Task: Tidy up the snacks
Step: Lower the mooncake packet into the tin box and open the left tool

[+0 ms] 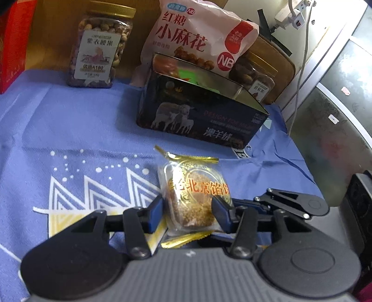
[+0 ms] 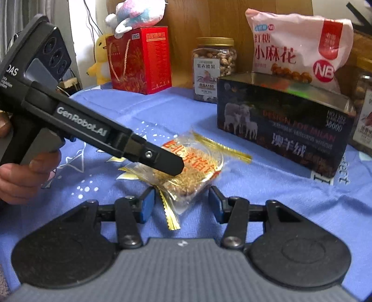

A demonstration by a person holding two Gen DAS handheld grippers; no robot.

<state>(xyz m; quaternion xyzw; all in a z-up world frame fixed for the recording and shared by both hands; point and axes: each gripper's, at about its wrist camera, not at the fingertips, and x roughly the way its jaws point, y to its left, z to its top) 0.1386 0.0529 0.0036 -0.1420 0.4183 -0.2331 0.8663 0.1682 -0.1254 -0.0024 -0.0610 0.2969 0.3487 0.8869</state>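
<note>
A wrapped sesame pastry in clear plastic with gold edges lies on the blue cloth. My left gripper has its fingers on both sides of the pastry, touching the wrapper. The right wrist view shows the pastry with the left gripper's finger over it. My right gripper is open just short of the pastry's near end, with the gold wrapper edge between its fingers. An open dark tin box with sheep printed on it stands behind the pastry; it also shows in the right wrist view.
A nut jar, a pink bag of twists and another jar stand at the back. A red gift box and plush toys stand at the back left. A power strip hangs at the right.
</note>
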